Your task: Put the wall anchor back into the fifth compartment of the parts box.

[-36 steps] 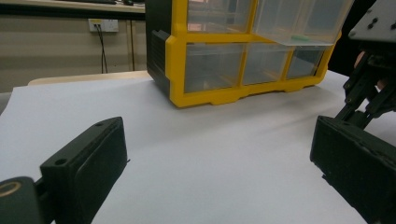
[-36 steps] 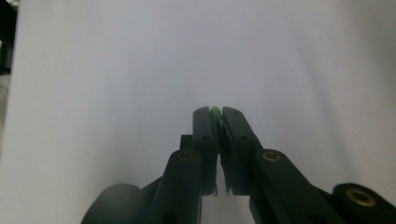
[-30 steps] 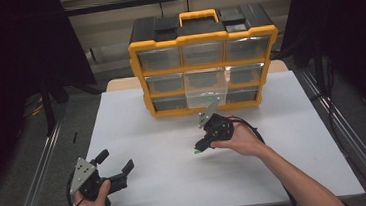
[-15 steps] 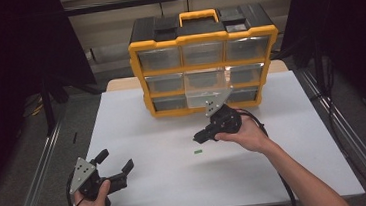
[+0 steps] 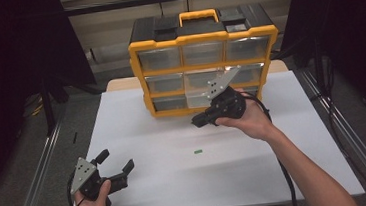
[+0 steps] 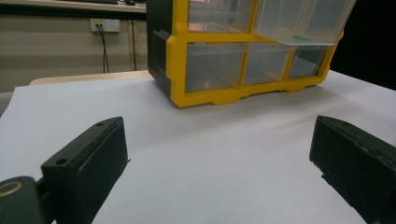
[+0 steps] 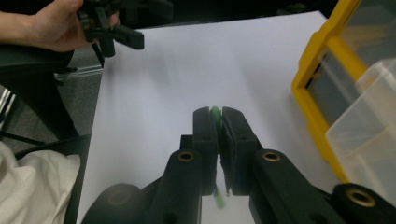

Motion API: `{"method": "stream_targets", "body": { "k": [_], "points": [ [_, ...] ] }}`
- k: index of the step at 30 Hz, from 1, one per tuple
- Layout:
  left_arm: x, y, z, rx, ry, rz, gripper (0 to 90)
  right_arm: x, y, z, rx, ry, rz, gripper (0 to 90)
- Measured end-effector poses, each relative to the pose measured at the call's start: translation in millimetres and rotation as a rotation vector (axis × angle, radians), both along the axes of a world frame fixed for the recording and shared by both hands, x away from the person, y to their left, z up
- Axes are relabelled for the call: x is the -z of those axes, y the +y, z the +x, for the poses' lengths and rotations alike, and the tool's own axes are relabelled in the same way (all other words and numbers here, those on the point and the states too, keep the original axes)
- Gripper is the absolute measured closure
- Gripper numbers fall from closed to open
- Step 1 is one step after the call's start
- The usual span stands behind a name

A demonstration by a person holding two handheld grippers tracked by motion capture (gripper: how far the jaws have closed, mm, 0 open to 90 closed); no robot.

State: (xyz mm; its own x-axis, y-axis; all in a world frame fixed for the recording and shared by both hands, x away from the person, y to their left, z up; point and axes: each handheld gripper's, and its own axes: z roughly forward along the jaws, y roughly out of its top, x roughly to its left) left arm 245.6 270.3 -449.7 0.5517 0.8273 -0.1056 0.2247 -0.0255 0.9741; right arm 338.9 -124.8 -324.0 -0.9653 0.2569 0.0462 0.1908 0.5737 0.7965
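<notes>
- Green: a small green piece [image 7: 215, 113] is pinched between the closed jaws of the right gripper [image 7: 215, 122], beside the yellow drawer box [image 5: 204, 56].
- The left gripper [image 5: 117, 166] is held wide open and empty, at the near table [image 5: 149, 136] corner.
- Another green bit [image 6: 301, 37] is seen in an open drawer in the left gripper view.

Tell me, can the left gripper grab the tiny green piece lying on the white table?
Probably yes. The left gripper is open, and only bare white table lies between it and the tiny green piece. The right gripper is up by the yellow drawer organizer, out of the way.
</notes>
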Motion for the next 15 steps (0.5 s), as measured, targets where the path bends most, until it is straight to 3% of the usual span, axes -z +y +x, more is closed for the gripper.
{"method": "stream_targets", "body": {
  "k": [1, 2, 3, 4, 6, 8, 9, 12, 14, 15],
  "points": [
    [0.0, 0.5, 0.0, 0.003, -0.001, 0.0, 4.3, -4.8, -0.2, 0.8, 0.002, -0.01, -0.001, 84.8],
    [0.1, -2.5, -0.3, -0.02, -0.003, -0.04, 4.3, -9.3, -0.3, 1.8, 0.004, -0.017, 0.002, 84.8],
    [-1.3, 4.5, -1.0, 0.026, 0.001, 0.055, 4.3, -13.5, -0.5, 2.6, 0.008, -0.025, 0.001, 84.8],
    [-0.2, -1.5, -0.6, -0.015, 0.003, -0.04, 4.3, -17.4, -0.8, 3.6, 0.008, -0.033, 0.0, 84.8],
    [-0.9, 2.6, -0.6, 0.006, 0.0, 0.014, 4.3, -24.4, -1.9, 5.0, 0.02, -0.042, 0.003, 84.8],
    [-1.0, 2.4, -1.1, 0.0, 0.0, 0.018, 4.3, -30.5, -3.0, 6.3, 0.03, -0.054, -0.009, 84.8],
    [-0.5, -1.4, -1.1, -0.023, -0.002, -0.032, 4.3, -33.9, -4.0, 7.1, 0.034, -0.057, -0.006, 84.8],
    [-1.2, 1.6, -1.3, 0.005, -0.002, 0.015, 4.3, -46.5, -8.4, 9.1, 0.057, -0.077, -0.003, 84.8],
    [-1.0, 1.1, -1.0, 0.002, -0.004, 0.007, 4.3, -53.7, -10.7, 11.1, 0.068, -0.088, -0.008, 84.8],
    [-0.6, -1.6, -0.9, -0.014, -0.002, -0.034, 4.2, -56.4, -11.5, 12.5, 0.076, -0.093, -0.011, 84.8]
  ]
}}
